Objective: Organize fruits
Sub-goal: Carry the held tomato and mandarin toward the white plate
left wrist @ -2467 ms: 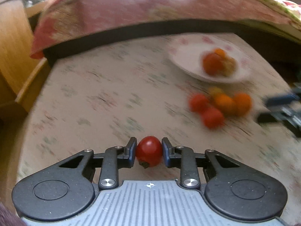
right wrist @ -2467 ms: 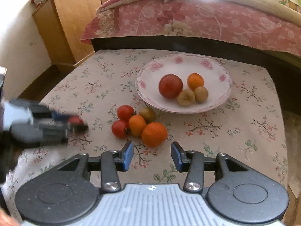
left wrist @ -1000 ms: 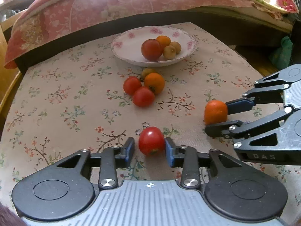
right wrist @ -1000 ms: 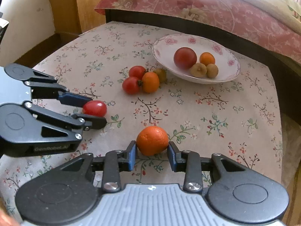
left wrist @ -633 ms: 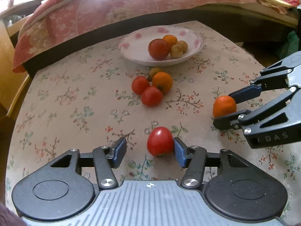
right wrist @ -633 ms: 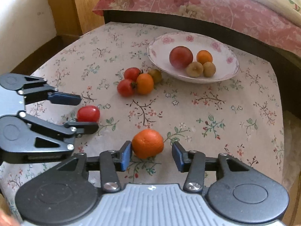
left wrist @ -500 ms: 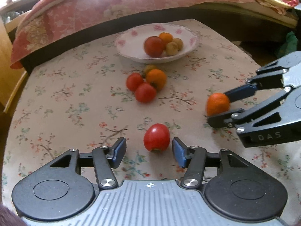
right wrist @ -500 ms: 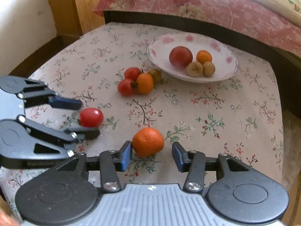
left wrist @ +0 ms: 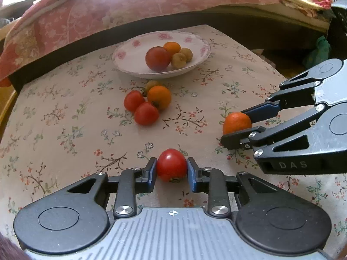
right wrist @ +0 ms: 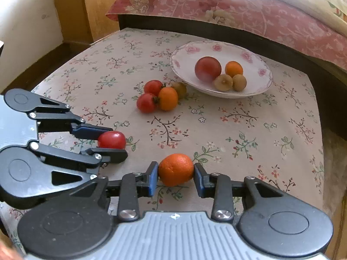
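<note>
Fingers of the left gripper are closed on a red tomato, with both blue pads pressed against its sides. The tomato sits low at the near part of the counter; whether it touches the cloth cannot be told. The right gripper likewise grips an orange between its two pads, just right of the left gripper and near the counter's front.

In the right wrist view the left gripper enters from the left edge with the tomato clamped at its tips. In the left wrist view the right gripper enters from the right edge with the orange at its tips.

Loose fruit lies mid-counter in a touching cluster: two red tomatoes, one orange fruit and a small brownish fruit behind it. Beyond the cluster stands a white floral plate. It carries a large dark-red fruit, a small orange and two small tan fruits, all grouped together near the plate's middle.

A floral cloth covers the counter. Behind the counter lies a bed with a pink patterned quilt. A wooden cabinet stands at the far left.
</note>
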Action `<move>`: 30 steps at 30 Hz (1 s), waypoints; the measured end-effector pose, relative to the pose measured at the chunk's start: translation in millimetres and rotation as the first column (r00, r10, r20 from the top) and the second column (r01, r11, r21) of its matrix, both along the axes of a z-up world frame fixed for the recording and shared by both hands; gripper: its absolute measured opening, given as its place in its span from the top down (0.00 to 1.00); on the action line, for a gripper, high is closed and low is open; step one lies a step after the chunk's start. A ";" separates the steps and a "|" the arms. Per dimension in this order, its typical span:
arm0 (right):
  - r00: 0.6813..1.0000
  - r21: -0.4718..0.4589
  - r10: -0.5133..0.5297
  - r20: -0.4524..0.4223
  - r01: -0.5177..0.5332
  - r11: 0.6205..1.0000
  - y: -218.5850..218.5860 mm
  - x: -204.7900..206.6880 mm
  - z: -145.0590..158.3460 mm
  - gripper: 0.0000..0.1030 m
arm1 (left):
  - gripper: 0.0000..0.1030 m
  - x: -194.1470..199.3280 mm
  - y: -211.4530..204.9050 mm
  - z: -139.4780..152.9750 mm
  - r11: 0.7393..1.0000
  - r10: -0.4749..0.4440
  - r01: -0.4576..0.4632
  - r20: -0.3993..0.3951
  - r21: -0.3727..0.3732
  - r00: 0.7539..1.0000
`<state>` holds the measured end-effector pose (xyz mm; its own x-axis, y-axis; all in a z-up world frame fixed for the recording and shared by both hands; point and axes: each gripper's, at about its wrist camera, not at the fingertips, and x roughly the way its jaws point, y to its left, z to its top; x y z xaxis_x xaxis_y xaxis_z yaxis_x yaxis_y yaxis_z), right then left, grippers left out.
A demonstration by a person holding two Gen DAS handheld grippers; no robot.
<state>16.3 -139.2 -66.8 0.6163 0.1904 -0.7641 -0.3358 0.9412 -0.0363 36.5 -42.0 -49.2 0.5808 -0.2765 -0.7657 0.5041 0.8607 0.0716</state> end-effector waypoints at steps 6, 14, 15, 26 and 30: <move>1.000 -0.056 0.014 0.009 -0.013 0.998 6.7 -5.4 -1.7 0.65 | 0.64 -4.4 -5.2 -1.7 1.000 0.000 -0.001 0.032 0.025 0.999; 1.000 -0.048 -0.011 -0.011 0.010 0.999 3.5 -6.0 -5.4 0.65 | 0.65 -3.2 -2.9 -2.2 1.000 0.001 -0.001 0.026 0.001 1.000; 1.000 -0.048 -0.010 -0.010 0.009 0.999 4.4 -5.4 -5.2 0.65 | 0.65 -3.0 -2.9 -2.2 1.000 0.000 0.000 0.027 -0.001 1.000; 1.000 -0.061 -0.006 -0.017 0.005 0.998 6.0 -3.2 -4.0 0.65 | 0.66 -0.1 -4.4 -1.4 1.000 0.000 0.000 0.021 -0.003 1.000; 1.000 -0.060 -0.020 -0.013 0.020 0.998 3.9 -1.5 -1.5 0.65 | 0.67 2.5 -5.2 0.2 1.000 0.009 -0.009 0.011 -0.014 1.000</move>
